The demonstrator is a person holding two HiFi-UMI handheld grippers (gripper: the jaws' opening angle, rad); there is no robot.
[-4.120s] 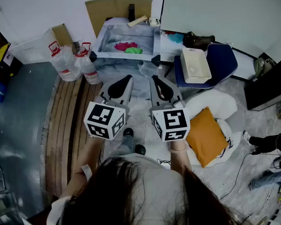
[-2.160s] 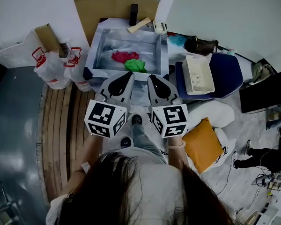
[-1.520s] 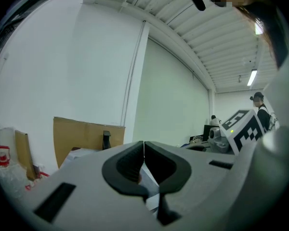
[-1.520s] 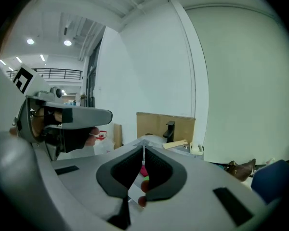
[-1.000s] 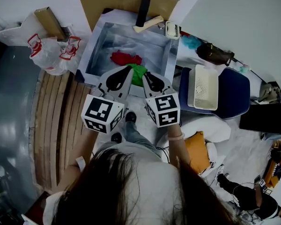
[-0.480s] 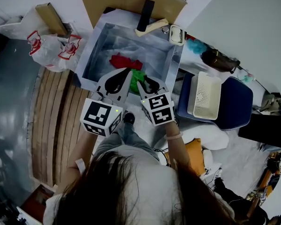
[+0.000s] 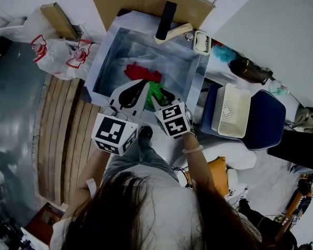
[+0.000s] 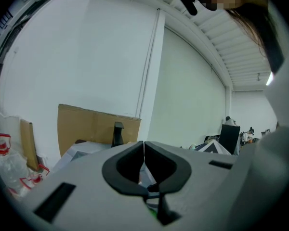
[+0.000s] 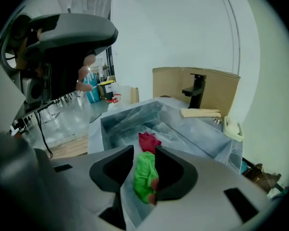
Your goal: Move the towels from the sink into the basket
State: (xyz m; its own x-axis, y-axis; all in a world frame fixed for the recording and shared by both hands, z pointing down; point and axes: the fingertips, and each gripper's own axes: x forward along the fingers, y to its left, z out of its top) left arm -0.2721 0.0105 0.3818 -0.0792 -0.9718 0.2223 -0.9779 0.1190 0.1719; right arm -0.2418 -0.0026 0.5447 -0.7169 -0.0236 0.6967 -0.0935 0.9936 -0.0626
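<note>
Right gripper view: the right gripper (image 9: 144, 148), its jaws just opened apart, frames a green towel (image 9: 145, 176) in the sink (image 9: 124, 117), seemingly untouched. The left gripper (image 8: 144, 149) has its jaws together.

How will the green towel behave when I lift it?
Probably floppy: the green towel lies crumpled in soft folds, so it should drape. Likely light: a small cloth bundle. The red towel lies right beside it and might drag along.
</note>
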